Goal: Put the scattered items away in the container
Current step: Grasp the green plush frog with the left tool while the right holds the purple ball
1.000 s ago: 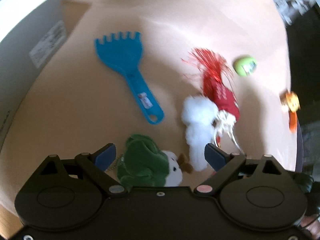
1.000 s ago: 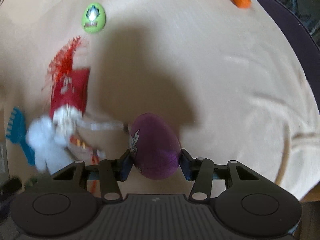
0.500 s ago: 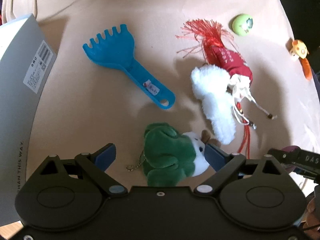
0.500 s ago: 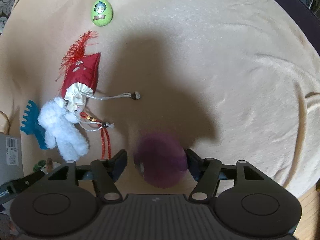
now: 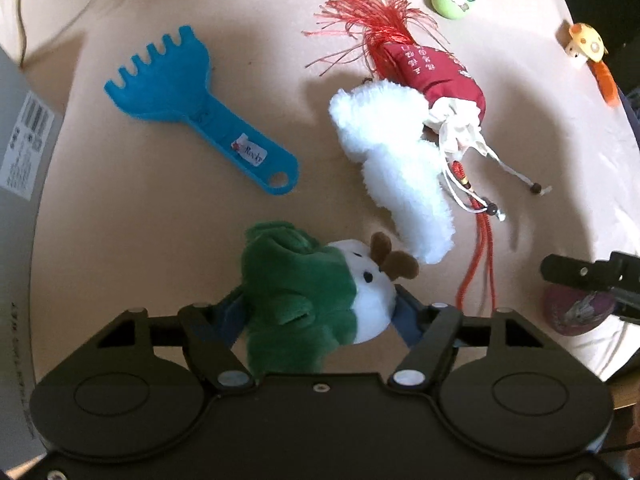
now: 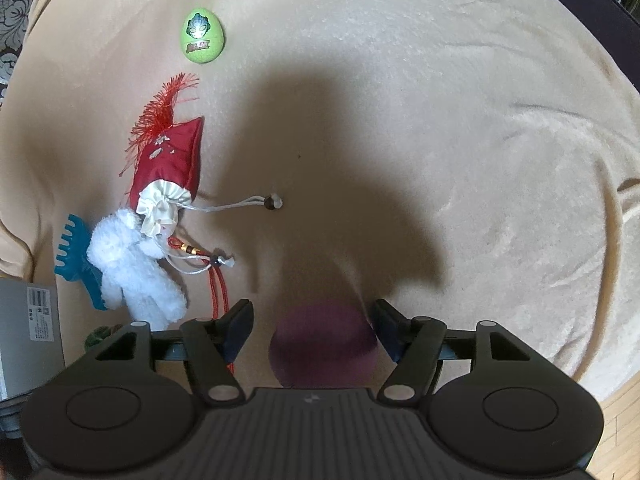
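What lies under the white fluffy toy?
The white fluffy toy partly overlaps the mouth of the red pouch and rests on the beige blanket. Anything else beneath it is covered.

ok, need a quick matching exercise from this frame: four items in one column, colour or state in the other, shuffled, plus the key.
Items:
1. plush toy
2. rake
3. purple egg
4. green egg

States:
A. lying on the cloth, blue, untouched
B. between the open right gripper's fingers, not clamped
C. clamped in the left gripper
D. far side of the cloth, beyond the red pouch

Pairs: 1-C, 2-A, 3-B, 4-D
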The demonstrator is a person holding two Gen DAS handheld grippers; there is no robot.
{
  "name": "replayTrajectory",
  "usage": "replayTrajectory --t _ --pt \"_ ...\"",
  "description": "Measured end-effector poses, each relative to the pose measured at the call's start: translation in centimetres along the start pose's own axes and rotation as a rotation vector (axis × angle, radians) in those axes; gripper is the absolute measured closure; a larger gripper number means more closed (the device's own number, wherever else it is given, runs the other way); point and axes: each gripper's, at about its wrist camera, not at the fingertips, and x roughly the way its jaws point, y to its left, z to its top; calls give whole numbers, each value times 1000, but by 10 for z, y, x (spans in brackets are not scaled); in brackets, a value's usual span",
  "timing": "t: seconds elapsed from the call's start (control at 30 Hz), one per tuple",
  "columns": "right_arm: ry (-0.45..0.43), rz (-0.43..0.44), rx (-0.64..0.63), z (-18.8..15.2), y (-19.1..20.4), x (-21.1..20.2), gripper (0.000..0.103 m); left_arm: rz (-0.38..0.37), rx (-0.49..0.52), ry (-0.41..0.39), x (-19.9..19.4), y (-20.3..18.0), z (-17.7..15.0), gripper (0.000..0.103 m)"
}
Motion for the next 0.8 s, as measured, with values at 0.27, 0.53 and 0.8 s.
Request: replayTrajectory --t 0.27,0.53,0.8 --pt "-35 43 13 3 -2 -10 37 -32 -45 -35 -5 8 1 39" --pt "-473 -191 -285 -27 31 -84 33 -1 -7 -43 -6 2 1 39" --pt "-532 77 -82 -59 -8 -111 22 -12 -31 -56 -9 5 -1 38"
